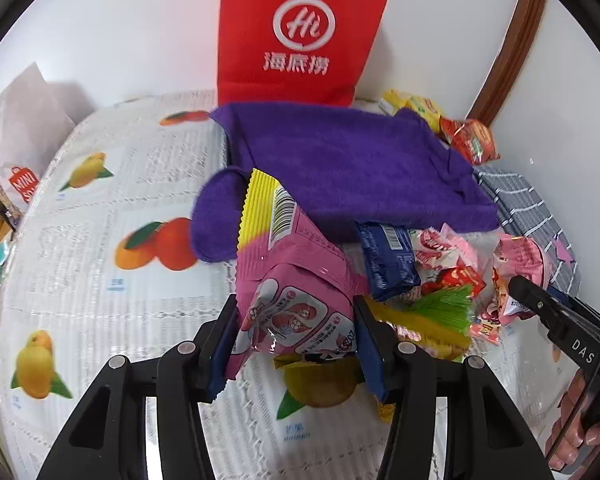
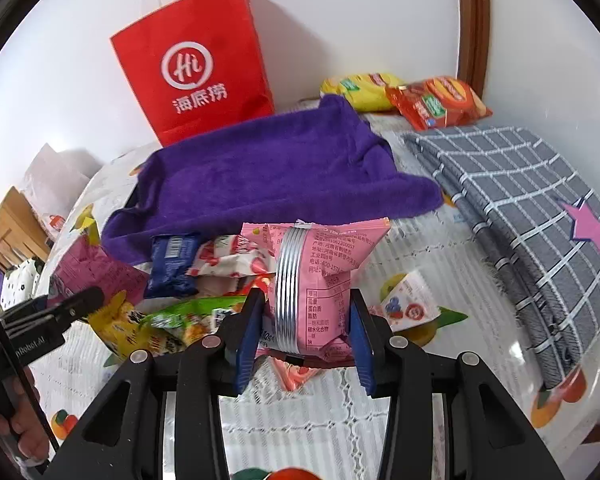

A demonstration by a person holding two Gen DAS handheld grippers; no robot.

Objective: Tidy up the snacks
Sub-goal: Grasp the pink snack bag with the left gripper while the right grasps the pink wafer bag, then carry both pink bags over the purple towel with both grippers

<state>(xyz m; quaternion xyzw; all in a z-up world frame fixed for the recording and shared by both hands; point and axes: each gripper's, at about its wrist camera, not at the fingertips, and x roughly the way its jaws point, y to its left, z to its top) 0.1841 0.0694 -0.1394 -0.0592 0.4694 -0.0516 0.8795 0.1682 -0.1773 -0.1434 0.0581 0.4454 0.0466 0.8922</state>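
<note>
1. The left tongs (image 1: pixel 296 332) point steeply down at the bench (image 1: pixel 100 300), blue pads pressed on both sides of a pink-and-yellow snack packet (image 1: pixel 288 280), which stands tilted between them with its yellow barcode end toward the purple towel (image 1: pixel 340 168).
2. The right tongs (image 2: pixel 306 328) point down at much the same slope, jaws narrowed onto a pale pink packet (image 2: pixel 320 280) (its silver seam faces the camera); the packet stands upright between the pads, nearer than the purple towel.
3. A hand (image 1: pixel 580 432) grips the right tool's handle at the right edge of the left wrist view.
4. The snack pile, with a dark blue packet (image 2: pixel 172 264), a green-and-yellow packet (image 2: pixel 180 320) and small red-and-white sachets (image 2: pixel 228 260), lies against the near edge of the purple towel, between the two tongs.
5. A red paper bag (image 2: pixel 196 72) stands behind the purple towel by the wall; yellow and red crisp bags (image 2: pixel 420 100) lie to its right rear.
6. A grey checked cloth (image 2: pixel 520 208) lies right of the purple towel; left of the towel the fruit-print cover is bare up to the bench's edge.
</note>
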